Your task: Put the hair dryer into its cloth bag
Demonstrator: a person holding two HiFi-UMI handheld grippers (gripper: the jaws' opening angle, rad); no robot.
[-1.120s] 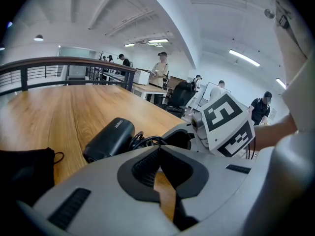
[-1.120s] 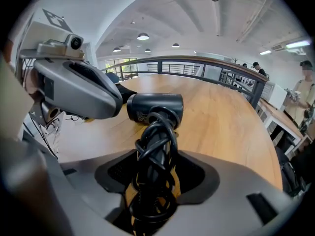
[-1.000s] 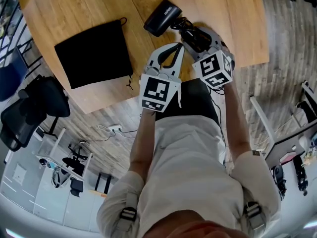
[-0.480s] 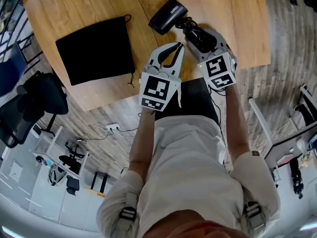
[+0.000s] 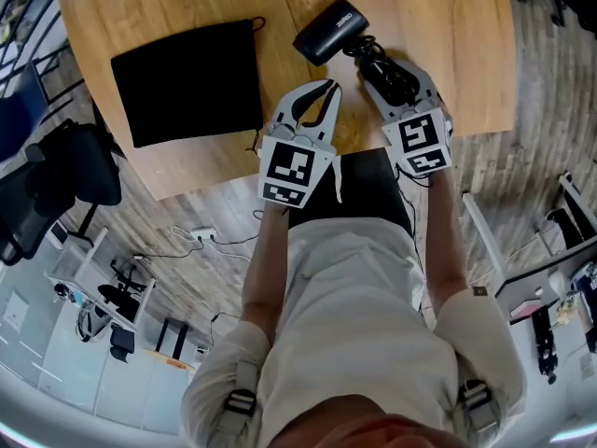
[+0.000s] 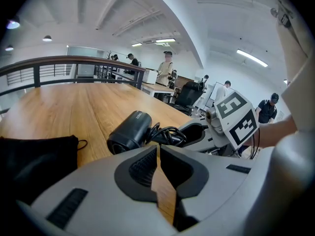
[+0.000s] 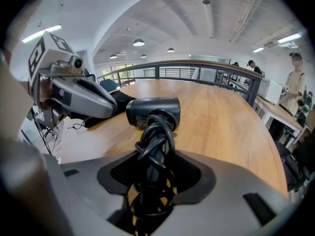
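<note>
My right tongs (image 7: pixel 152 167) just closed in — clamped on the dryer (image 7: pixel 153 111) handle. Left tongs (image 6: pixel 158 150) together, empty; bag (image 5: pixel 187 82) flat on counter (image 5: pixel 438 45).

Wooden table (image 5: pixel 438 26), grey plank floor (image 5: pixel 550 82), black office chair (image 5: pixel 65 171), white ceiling (image 7: pixel 172 14)

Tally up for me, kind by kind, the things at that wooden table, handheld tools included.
hair dryer: 1
cloth bag: 1
grippers: 2 (left gripper, jaws together and empty; right gripper, jaws have just been closing on the hair dryer's cord-wrapped handle)
Total: 4
</note>
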